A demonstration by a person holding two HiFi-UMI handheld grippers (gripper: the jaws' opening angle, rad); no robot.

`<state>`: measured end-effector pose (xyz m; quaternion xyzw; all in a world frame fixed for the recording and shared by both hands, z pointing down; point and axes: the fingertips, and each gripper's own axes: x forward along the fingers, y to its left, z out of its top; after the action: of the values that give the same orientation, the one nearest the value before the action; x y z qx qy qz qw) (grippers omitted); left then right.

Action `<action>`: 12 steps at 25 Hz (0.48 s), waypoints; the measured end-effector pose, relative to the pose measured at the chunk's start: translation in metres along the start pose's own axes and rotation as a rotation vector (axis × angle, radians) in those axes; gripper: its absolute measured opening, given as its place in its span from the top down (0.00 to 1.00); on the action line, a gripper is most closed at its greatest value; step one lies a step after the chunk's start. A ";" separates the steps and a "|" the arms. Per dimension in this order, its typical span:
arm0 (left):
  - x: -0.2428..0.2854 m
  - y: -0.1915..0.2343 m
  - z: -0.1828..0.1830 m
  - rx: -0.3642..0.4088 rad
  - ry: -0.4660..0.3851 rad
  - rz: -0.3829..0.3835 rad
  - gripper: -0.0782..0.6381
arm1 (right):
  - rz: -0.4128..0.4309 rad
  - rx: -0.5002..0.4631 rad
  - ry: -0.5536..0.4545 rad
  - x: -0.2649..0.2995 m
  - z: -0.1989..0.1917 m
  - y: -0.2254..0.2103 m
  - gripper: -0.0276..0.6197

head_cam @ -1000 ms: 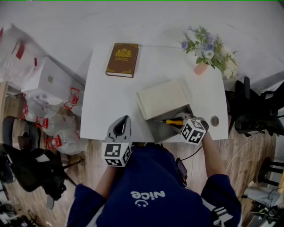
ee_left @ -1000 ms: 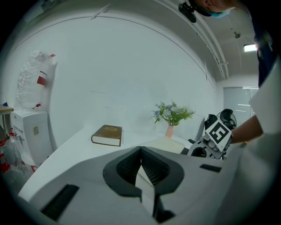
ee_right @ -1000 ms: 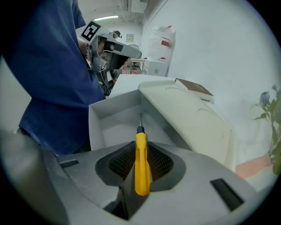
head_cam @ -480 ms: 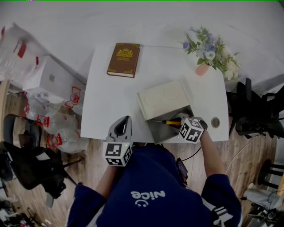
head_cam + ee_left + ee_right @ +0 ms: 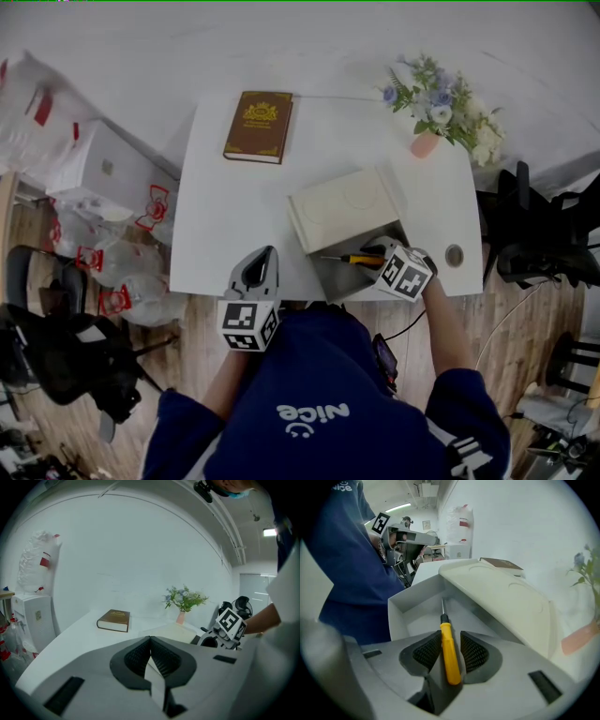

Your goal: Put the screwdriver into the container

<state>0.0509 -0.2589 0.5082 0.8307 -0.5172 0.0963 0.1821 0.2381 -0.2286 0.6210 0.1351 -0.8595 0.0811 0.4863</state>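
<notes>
The screwdriver (image 5: 361, 260) has a yellow handle and a thin metal shaft. It lies between the jaws of my right gripper (image 5: 377, 255), shaft pointing into the open grey container (image 5: 334, 279) at the table's near edge. In the right gripper view the jaws are opening: the pads stand slightly off the yellow screwdriver handle (image 5: 450, 653), which rests in the throat of the right gripper (image 5: 450, 637). The container's grey wall (image 5: 401, 609) lies just ahead. Its cream lid (image 5: 342, 208) leans open behind. My left gripper (image 5: 264, 251) hangs at the table's near edge, shut and empty.
A brown book (image 5: 259, 126) lies at the far left of the white table (image 5: 234, 216). A pink vase of flowers (image 5: 436, 103) stands at the far right. A small round disc (image 5: 455, 254) sits near the right edge. Black chairs (image 5: 539, 234) and plastic bags (image 5: 103, 187) flank the table.
My right gripper has shifted slightly left over the container, taking the screwdriver with it. The left gripper has stayed where it was.
</notes>
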 end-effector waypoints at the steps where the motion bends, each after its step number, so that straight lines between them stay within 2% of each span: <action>1: 0.000 0.000 -0.001 0.000 0.002 -0.002 0.87 | -0.012 0.010 -0.009 -0.002 0.001 0.000 0.73; 4: 0.001 -0.002 -0.002 0.003 0.008 -0.015 0.87 | -0.053 0.080 -0.075 -0.016 0.008 -0.003 0.73; 6: 0.001 -0.005 -0.003 0.008 0.014 -0.027 0.87 | -0.093 0.149 -0.160 -0.029 0.016 -0.007 0.73; 9: 0.002 -0.008 -0.003 0.014 0.017 -0.043 0.87 | -0.171 0.234 -0.288 -0.051 0.028 -0.015 0.73; 12: 0.002 -0.010 -0.002 0.018 0.014 -0.057 0.87 | -0.264 0.273 -0.368 -0.071 0.037 -0.020 0.73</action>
<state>0.0605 -0.2556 0.5091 0.8461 -0.4909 0.1017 0.1810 0.2494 -0.2467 0.5415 0.3231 -0.8894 0.1063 0.3053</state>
